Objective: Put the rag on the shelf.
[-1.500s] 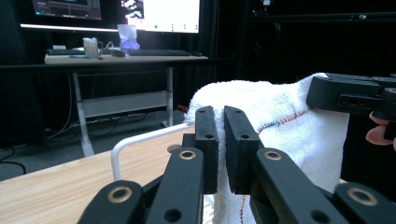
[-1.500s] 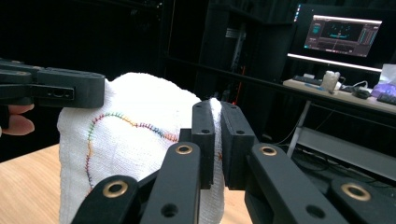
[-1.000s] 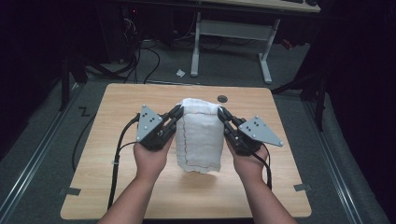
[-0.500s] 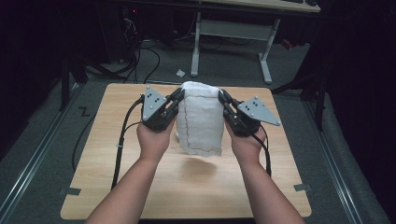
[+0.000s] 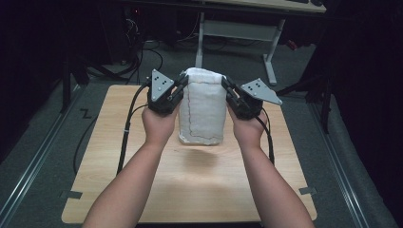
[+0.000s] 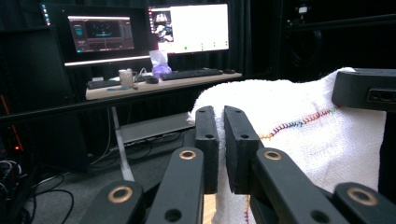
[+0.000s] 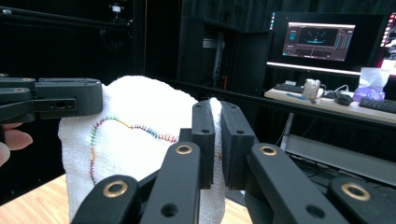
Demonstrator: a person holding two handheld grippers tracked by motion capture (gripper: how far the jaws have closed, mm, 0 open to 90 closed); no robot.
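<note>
Hanging above the table (image 5: 119, 190), the white towel (image 5: 201, 111) is held up by its two top corners, its long axis running vertical, top edge toward the far side and bottom edge clear of the wood, with a faint shadow beneath it. A coloured stitch line loops down its near face. The left gripper (image 5: 179, 88) has its jaws closed on the towel's upper left corner; in the left gripper view the two black pads (image 6: 205, 135) press nearly together with cloth bunched at them. The right gripper (image 5: 227, 90) is clamped on the upper right corner, a fold of towel pinched between its pads (image 7: 204, 135). Against half a second ago, both grippers and the towel sit slightly higher and farther from the person, the cloth hanging straighter.
</note>
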